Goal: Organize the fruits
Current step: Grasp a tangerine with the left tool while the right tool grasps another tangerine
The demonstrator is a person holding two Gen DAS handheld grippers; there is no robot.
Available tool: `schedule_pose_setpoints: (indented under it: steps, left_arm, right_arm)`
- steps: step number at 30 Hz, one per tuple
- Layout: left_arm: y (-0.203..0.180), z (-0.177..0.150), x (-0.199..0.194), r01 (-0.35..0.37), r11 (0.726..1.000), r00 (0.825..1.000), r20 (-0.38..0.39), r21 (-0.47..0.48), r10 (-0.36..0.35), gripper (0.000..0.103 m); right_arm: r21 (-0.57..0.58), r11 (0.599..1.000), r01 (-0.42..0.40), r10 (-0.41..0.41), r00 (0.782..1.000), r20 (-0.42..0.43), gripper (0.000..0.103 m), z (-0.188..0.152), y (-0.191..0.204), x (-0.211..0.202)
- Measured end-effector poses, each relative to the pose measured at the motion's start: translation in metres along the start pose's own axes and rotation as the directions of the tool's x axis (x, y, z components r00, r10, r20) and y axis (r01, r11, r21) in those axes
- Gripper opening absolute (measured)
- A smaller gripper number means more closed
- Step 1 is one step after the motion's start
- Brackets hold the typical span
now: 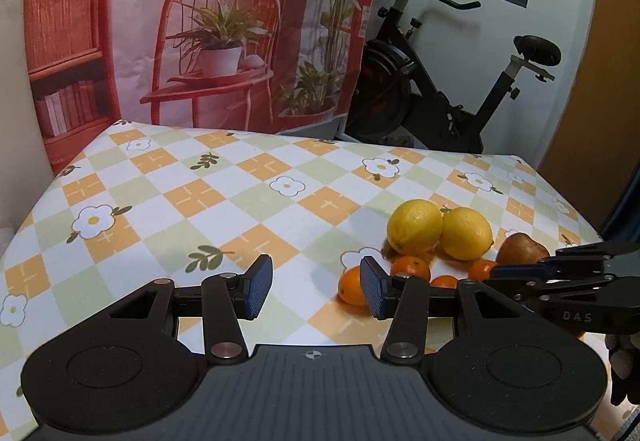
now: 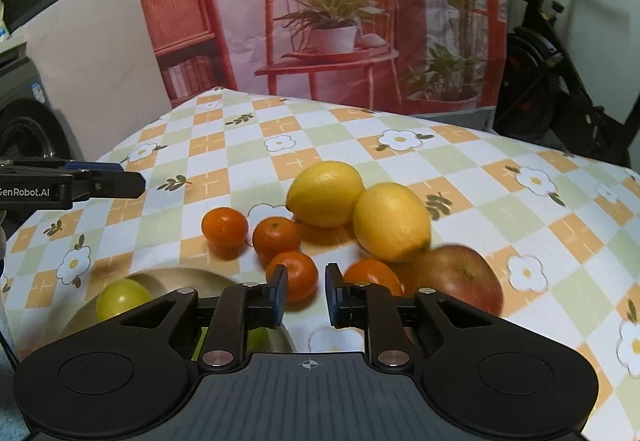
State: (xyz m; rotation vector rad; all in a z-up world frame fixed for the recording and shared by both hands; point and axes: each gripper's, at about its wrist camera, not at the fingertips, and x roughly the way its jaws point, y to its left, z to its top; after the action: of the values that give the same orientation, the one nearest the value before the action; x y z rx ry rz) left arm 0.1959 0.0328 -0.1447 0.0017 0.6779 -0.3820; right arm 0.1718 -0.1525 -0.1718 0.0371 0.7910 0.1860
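Note:
On the checked tablecloth lie two lemons [image 2: 324,193] [image 2: 392,221], a red apple [image 2: 460,281] and several tangerines [image 2: 224,227] in a loose cluster. My right gripper [image 2: 306,295] hovers just before the nearest tangerine [image 2: 298,275], jaws a narrow gap apart with nothing between them. A beige bowl [image 2: 180,274] at the lower left holds a yellow-green fruit [image 2: 122,297]; the gripper body hides the rest of it. My left gripper [image 1: 316,287] is open and empty, left of the lemons [image 1: 414,227] and beside a tangerine [image 1: 350,285]. The apple [image 1: 520,247] sits behind the right gripper [image 1: 560,273].
A printed backdrop [image 1: 200,21] hangs behind the table. An exercise bike [image 1: 440,81] stands past the table's far right edge. Bare tablecloth [image 1: 180,193] stretches left of the fruit. The left gripper [image 2: 100,181] reaches in from the left in the right wrist view.

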Motion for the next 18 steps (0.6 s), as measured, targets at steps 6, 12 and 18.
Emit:
schedule_pose_setpoints:
  steps: [6, 12, 18]
  left_arm:
    - [0.003, 0.004, 0.009, 0.010, 1.000, 1.000, -0.005, -0.001, -0.010, 0.051]
    - [0.011, 0.004, 0.017, 0.009, 1.000, 1.000, -0.021, -0.018, -0.010, 0.051]
    - [0.011, 0.006, 0.021, 0.028, 0.999, 0.999, -0.035, -0.025, -0.029, 0.051]
  right_arm:
    - [0.017, 1.000, -0.023, 0.023, 0.999, -0.043, 0.028, 0.013, 0.000, 0.023]
    - [0.029, 0.999, -0.030, 0.033, 0.995, -0.097, 0.035, 0.015, 0.003, 0.039]
    - [0.071, 0.997, -0.033, 0.042, 0.991, -0.126, 0.033, 0.013, -0.001, 0.050]
